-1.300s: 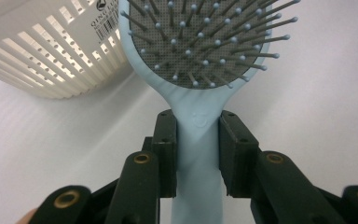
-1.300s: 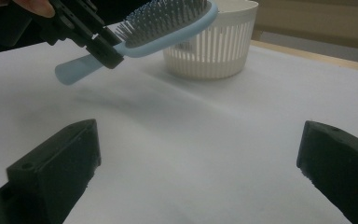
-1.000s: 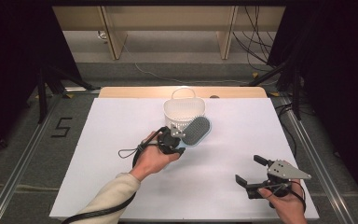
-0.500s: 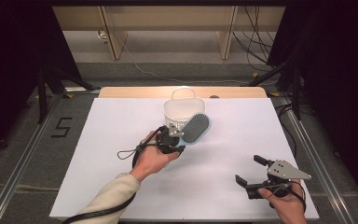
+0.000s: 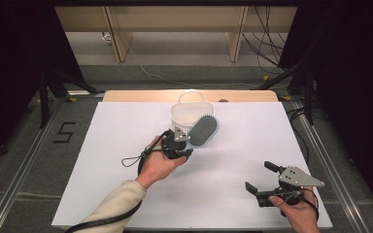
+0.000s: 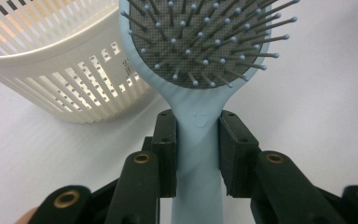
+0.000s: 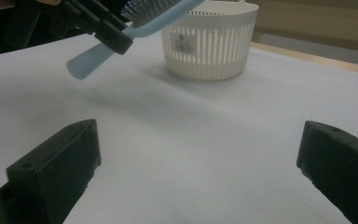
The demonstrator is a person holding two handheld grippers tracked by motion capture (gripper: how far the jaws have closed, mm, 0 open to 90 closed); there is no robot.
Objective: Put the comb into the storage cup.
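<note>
Gripping the hairbrush [image 6: 200, 93] by its pale blue handle, my left gripper [image 5: 177, 145] has its jaws pressed on either side, bristle head pointing far and slightly right. The white basket [image 5: 187, 116] stands just beyond, touching or nearly touching the head. My right gripper [image 5: 272, 182] waits wide open and empty, near right, well apart from both.

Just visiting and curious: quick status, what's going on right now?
Left gripper shut on brush handle, brush head up beside basket. Right gripper open, empty, low over table. Nothing in the way.
</note>
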